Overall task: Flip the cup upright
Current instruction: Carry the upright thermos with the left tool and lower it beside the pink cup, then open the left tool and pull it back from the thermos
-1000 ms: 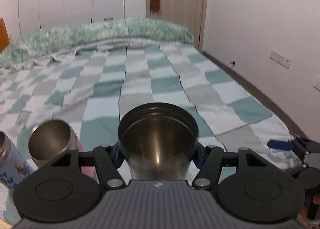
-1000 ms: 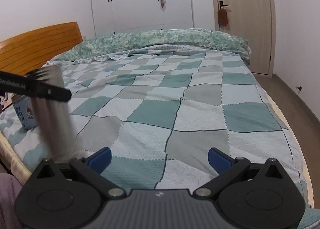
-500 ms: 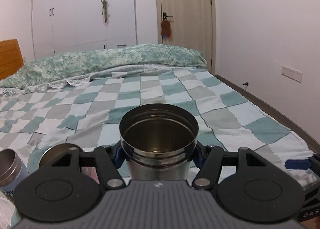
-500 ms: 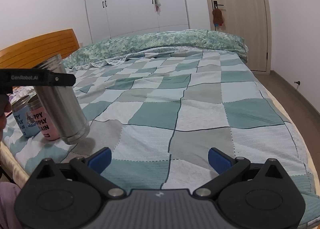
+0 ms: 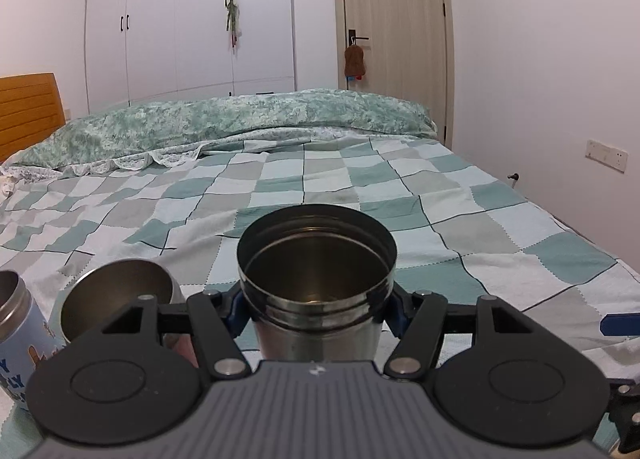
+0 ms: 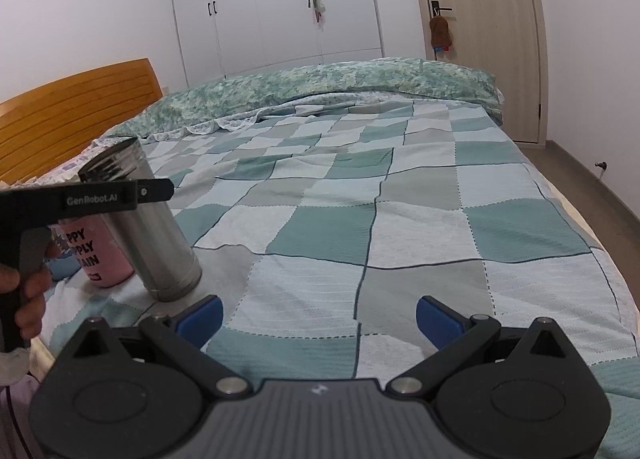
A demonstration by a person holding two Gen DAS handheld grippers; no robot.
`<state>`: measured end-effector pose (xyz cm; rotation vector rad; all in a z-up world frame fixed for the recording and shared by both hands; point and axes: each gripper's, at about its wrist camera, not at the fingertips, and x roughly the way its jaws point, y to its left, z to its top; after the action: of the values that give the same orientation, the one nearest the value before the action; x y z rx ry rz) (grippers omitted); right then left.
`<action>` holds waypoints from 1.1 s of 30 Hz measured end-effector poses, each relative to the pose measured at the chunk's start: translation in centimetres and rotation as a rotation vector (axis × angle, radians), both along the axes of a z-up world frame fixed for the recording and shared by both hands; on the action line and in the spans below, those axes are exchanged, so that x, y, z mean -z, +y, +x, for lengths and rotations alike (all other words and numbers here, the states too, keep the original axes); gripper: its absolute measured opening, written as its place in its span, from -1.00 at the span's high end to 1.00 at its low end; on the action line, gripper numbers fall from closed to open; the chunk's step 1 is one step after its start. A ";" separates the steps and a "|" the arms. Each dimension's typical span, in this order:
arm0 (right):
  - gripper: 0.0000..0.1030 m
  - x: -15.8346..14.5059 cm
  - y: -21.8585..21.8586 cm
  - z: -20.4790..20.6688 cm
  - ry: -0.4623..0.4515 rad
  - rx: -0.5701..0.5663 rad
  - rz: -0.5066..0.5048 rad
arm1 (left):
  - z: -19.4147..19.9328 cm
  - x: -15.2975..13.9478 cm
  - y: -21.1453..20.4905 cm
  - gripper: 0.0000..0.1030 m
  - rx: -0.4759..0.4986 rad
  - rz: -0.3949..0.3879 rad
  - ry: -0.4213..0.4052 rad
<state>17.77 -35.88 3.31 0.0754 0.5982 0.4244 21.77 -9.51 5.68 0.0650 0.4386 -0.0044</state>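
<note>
We see a bed (image 6: 400, 219) with a checked green-and-grey cover, an orange wooden headboard (image 6: 72, 111), white wardrobes (image 5: 188, 19), a beige door (image 5: 392, 19) and plain white walls (image 5: 540, 59).

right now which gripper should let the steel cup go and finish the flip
Left. The left gripper is shut on the steel cup, mouth up, base at the checked bedspread. The right gripper is open, holds nothing and sits apart from it.

We see the blue cup (image 5: 16, 343) cut off by the frame edge; the left gripper (image 5: 318, 309) hides the steel cup's (image 5: 316, 279) base.
</note>
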 end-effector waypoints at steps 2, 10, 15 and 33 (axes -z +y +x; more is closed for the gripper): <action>-1.00 -0.2 0.1 -0.2 -0.004 0.002 0.000 | -0.7 -0.4 0.0 -0.85 0.002 0.013 -0.048; -1.00 -2.0 0.7 -2.5 -0.059 -0.002 0.011 | -6.5 -3.3 0.6 -1.00 -0.004 0.040 -0.249; -1.00 -3.2 2.2 -5.2 -0.115 -0.012 0.009 | -10.3 -4.5 2.9 -1.00 0.033 -0.014 -0.254; -1.00 -0.8 5.3 -17.4 -0.416 0.112 -0.008 | -21.8 2.8 9.5 -1.00 -0.062 -0.058 -0.238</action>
<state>0.36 -30.58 4.12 0.0114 0.1844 0.3158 0.01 -0.04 2.92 -0.0050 0.2024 0.0512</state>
